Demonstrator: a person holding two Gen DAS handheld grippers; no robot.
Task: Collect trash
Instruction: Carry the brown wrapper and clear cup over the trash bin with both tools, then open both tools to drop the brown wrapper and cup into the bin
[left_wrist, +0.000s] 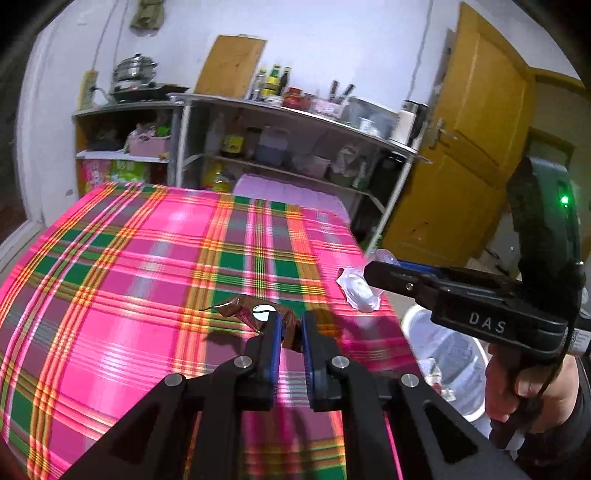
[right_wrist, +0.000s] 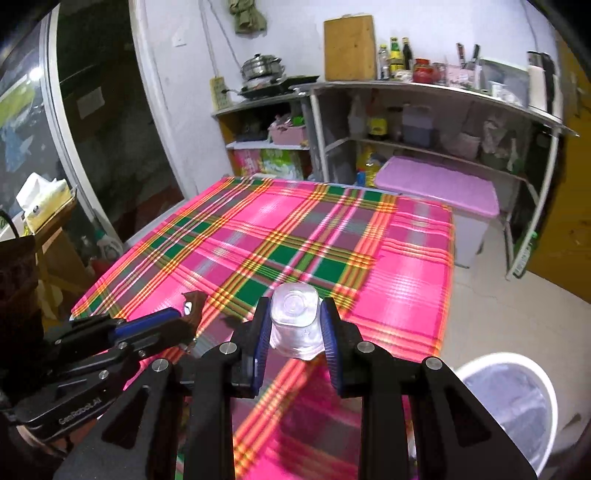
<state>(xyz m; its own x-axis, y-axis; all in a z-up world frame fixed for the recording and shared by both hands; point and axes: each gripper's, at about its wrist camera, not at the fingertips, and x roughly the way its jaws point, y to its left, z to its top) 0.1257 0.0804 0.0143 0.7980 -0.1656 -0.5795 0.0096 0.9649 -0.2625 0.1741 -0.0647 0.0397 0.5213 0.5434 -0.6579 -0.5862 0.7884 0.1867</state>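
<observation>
Window side: a tissue box (right_wrist: 42, 201) sits on a wooden stand at the far left, beside the dark glass pane.
Left tongs (left_wrist: 291, 326): clamped on a brown crumpled wrapper (left_wrist: 255, 312), which is lifted clear above the plaid tabletop (left_wrist: 129, 266).
Tabletop: pink, green and orange checked cloth; the part in view carries nothing else.
Right tongs (right_wrist: 293, 328): closed on a clear plastic cup (right_wrist: 295, 317), squeezed between the blue pads (right_wrist: 260, 339), held above the tabletop near its right edge.
Behind the tabletop: metal shelves (right_wrist: 424, 92) crowded with bottles, jars, a steamer pot (right_wrist: 262, 68) and a cutting board (right_wrist: 349, 48); a pink-lidded bin (right_wrist: 436, 188) stands on the floor in front of them.
Lower right: a white trash bin (right_wrist: 517, 402) with a clear liner stands on the floor just beside the tabletop's right edge.
Far right: a yellow door (left_wrist: 469, 140).
</observation>
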